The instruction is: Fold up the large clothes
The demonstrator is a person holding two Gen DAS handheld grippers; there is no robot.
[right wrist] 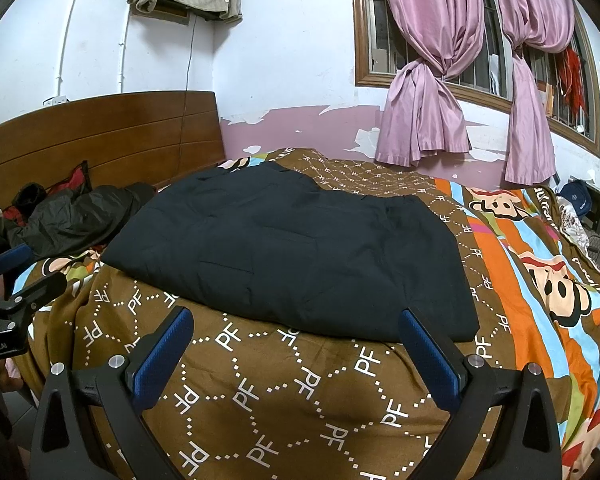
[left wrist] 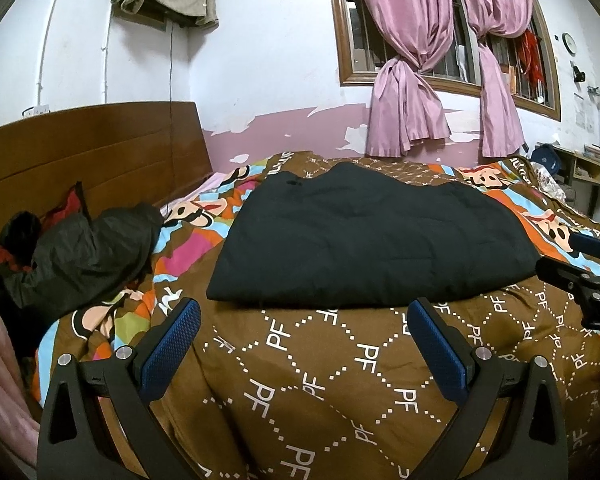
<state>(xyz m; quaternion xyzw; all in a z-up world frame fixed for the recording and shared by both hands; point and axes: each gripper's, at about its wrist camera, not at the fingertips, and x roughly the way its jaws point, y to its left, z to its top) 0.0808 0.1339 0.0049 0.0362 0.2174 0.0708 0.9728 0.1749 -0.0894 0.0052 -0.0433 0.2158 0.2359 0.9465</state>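
Note:
A large black padded garment [left wrist: 372, 240] [right wrist: 292, 256] lies folded flat into a wide rectangle on the brown patterned quilt [left wrist: 340, 380] [right wrist: 284, 392]. My left gripper [left wrist: 304, 316] hovers open just short of the garment's near edge, nothing between its blue pads. My right gripper [right wrist: 296, 324] is also open, at the garment's near right edge and empty. The right gripper shows at the right border of the left wrist view [left wrist: 588, 272]; the left one shows at the left border of the right wrist view [right wrist: 16, 288].
A crumpled dark jacket [left wrist: 84, 252] [right wrist: 72, 220] with red cloth lies by the wooden headboard [left wrist: 88, 148] [right wrist: 100, 136]. Pink curtains [left wrist: 412, 80] hang over a barred window. A shelf [left wrist: 592, 172] stands at the far right, and pink fabric [left wrist: 0, 368] lies at the left edge.

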